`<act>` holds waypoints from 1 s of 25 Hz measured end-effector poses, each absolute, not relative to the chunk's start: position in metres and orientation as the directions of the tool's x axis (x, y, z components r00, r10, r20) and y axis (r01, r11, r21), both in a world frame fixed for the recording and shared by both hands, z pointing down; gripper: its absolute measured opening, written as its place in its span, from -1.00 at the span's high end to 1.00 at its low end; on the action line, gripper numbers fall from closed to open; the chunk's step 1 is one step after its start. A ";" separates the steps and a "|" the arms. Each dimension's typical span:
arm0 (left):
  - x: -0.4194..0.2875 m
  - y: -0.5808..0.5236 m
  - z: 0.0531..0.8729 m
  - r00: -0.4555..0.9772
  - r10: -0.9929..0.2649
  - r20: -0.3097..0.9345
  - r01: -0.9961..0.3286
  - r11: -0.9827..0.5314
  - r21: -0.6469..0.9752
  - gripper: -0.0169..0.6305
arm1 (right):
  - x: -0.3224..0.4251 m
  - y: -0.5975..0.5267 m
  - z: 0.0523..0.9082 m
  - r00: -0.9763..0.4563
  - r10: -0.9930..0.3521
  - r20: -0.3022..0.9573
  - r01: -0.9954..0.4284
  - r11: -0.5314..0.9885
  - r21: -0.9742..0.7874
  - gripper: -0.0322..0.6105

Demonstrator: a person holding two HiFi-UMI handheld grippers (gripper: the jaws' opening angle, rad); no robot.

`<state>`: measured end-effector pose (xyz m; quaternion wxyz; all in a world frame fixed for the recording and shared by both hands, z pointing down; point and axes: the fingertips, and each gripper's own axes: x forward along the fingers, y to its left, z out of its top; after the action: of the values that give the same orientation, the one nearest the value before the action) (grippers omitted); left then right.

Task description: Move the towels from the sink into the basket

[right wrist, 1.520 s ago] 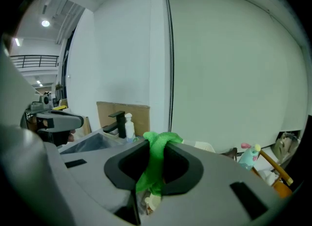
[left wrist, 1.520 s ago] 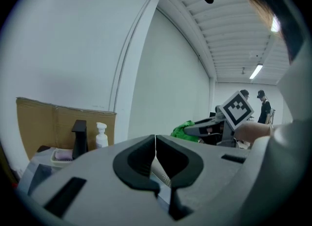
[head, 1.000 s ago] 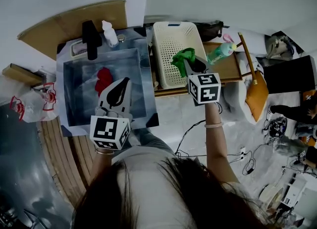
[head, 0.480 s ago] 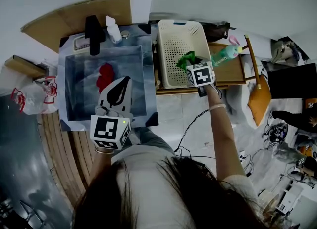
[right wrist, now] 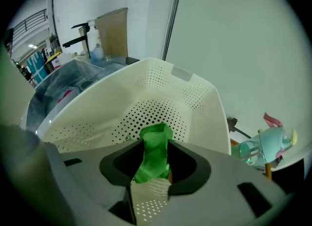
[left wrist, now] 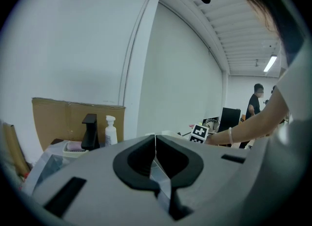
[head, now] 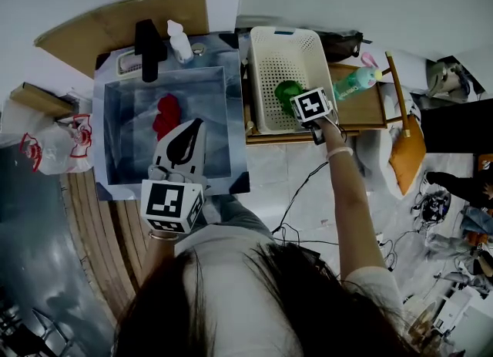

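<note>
The right gripper [head: 299,99] has come down into the basket [head: 266,51] at upper centre. Its jaws have just been opening, loosening the green towel [head: 286,90] between them. The left gripper [head: 183,141], pressed together and empty, hovers over the sink [head: 115,139], where a red towel [head: 166,114] remains.

My left tongs [left wrist: 155,144] have their jaws pressed together. Past them I see a black faucet [left wrist: 89,131], a white spray bottle [left wrist: 110,130] just beside it, and a cardboard sheet [left wrist: 58,115] behind.
</note>
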<state>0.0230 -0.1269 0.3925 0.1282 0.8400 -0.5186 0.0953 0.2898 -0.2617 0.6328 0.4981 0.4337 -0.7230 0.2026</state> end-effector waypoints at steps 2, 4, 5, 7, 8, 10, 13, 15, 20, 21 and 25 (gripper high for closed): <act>0.022 -0.126 0.392 0.446 -0.846 0.293 -0.895 -0.432 0.116 0.92 | 0.291 -0.259 0.630 -0.128 -0.423 0.897 -0.837 0.531 0.131 0.37; 0.021 -0.125 0.391 0.451 -0.844 0.291 -0.892 -0.437 0.115 0.92 | 0.291 -0.260 0.623 -0.135 -0.439 0.888 -0.850 0.512 0.124 0.34; 0.021 -0.124 0.390 0.455 -0.842 0.289 -0.890 -0.441 0.116 0.92 | 0.290 -0.260 0.617 -0.141 -0.452 0.881 -0.858 0.499 0.118 0.33; 0.019 -0.124 0.389 0.461 -0.840 0.287 -0.887 -0.447 0.116 0.92 | 0.287 -0.261 0.604 -0.157 -0.486 0.860 -0.877 0.470 0.105 0.33; 0.018 -0.124 0.389 0.463 -0.839 0.286 -0.886 -0.450 0.115 0.92 | 0.285 -0.261 0.598 -0.164 -0.505 0.847 -0.885 0.455 0.101 0.33; 0.015 -0.123 0.387 0.468 -0.838 0.282 -0.883 -0.455 0.113 0.92 | 0.280 -0.258 0.586 -0.172 -0.536 0.827 -0.896 0.434 0.095 0.32; 0.010 -0.122 0.383 0.476 -0.836 0.275 -0.879 -0.464 0.109 0.92 | 0.272 -0.251 0.575 -0.177 -0.563 0.808 -0.905 0.416 0.092 0.32; 0.005 -0.121 0.381 0.480 -0.834 0.271 -0.876 -0.470 0.106 0.92 | 0.266 -0.246 0.568 -0.188 -0.574 0.797 -0.912 0.403 0.075 0.32; -0.009 -0.120 0.375 0.492 -0.831 0.258 -0.870 -0.483 0.102 0.92 | 0.245 -0.233 0.550 -0.216 -0.597 0.772 -0.923 0.382 0.037 0.33; -0.012 -0.120 0.374 0.495 -0.831 0.256 -0.868 -0.486 0.102 0.92 | 0.241 -0.231 0.547 -0.217 -0.604 0.767 -0.925 0.379 0.037 0.35; -0.023 -0.119 0.370 0.504 -0.829 0.242 -0.863 -0.496 0.098 0.92 | 0.226 -0.220 0.534 -0.209 -0.637 0.742 -0.927 0.370 0.056 0.41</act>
<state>-0.0235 -0.1186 0.3696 0.1037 0.8609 -0.4914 0.0816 0.2257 -0.2196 0.5340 0.3508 0.5219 -0.7495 0.2068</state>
